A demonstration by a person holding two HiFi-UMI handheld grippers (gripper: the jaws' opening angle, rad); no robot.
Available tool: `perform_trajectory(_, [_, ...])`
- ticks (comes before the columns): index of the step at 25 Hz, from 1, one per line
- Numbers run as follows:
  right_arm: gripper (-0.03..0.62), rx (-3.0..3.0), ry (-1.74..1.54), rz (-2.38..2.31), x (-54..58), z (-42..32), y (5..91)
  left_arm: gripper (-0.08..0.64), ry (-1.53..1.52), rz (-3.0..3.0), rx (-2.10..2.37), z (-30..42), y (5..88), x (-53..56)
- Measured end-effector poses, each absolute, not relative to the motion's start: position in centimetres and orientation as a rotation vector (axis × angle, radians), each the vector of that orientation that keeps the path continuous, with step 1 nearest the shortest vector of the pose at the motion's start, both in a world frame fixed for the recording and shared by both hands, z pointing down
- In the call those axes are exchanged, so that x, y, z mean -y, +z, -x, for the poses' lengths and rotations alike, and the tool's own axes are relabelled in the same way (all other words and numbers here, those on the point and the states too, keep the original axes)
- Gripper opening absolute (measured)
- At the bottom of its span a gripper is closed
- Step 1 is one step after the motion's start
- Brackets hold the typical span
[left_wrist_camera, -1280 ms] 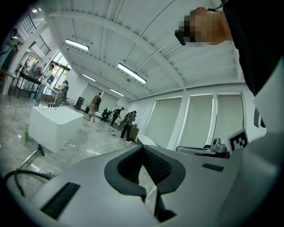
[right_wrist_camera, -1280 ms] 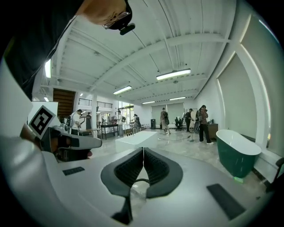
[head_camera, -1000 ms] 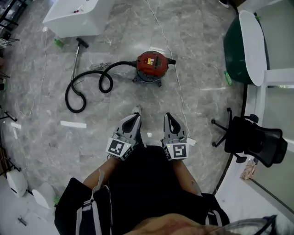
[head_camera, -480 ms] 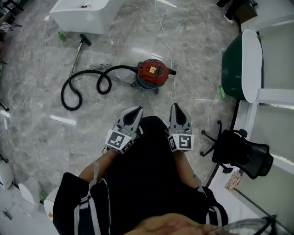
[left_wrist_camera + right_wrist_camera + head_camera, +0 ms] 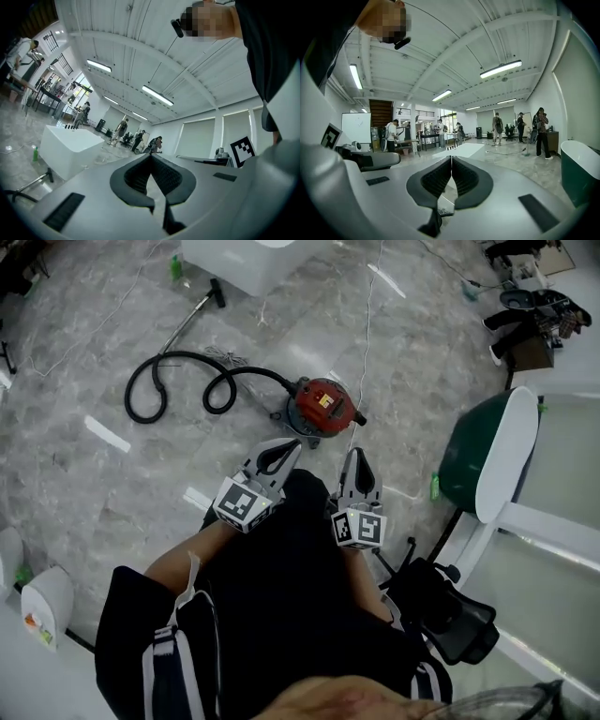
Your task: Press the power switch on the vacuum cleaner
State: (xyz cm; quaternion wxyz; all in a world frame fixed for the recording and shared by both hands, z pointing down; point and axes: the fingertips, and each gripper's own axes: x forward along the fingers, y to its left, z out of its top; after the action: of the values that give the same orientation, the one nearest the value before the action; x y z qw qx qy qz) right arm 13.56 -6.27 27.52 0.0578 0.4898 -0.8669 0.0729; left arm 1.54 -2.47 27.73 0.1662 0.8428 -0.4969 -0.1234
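A red canister vacuum cleaner (image 5: 324,406) with a yellow panel on top stands on the marble floor in the head view. Its black hose (image 5: 178,381) curls to the left toward a metal wand (image 5: 190,316). My left gripper (image 5: 278,456) and right gripper (image 5: 355,468) are held side by side just below the vacuum, both shut and empty. In the left gripper view the left gripper (image 5: 150,156) has its pads together, pointing level across the room. The right gripper (image 5: 451,159) in the right gripper view is likewise shut. Neither gripper view shows the vacuum.
A white cable (image 5: 366,320) runs across the floor from the vacuum. A white counter block (image 5: 246,259) stands beyond the wand. To the right are a green and white tub (image 5: 483,454) and a black office chair (image 5: 439,610). Several people stand far off (image 5: 541,132).
The view has swung, so the vacuum now appears nearer, just above the gripper tips. Both grippers stay shut and side by side.
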Motion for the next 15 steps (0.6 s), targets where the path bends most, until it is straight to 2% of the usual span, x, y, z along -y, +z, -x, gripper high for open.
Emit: perform_trajectory(15, [0.02,2.533,0.341,-1.567,11.9,-19.8,28.8,0.018,-0.317,-2.352,1.379,-5.9,28.5,7.8])
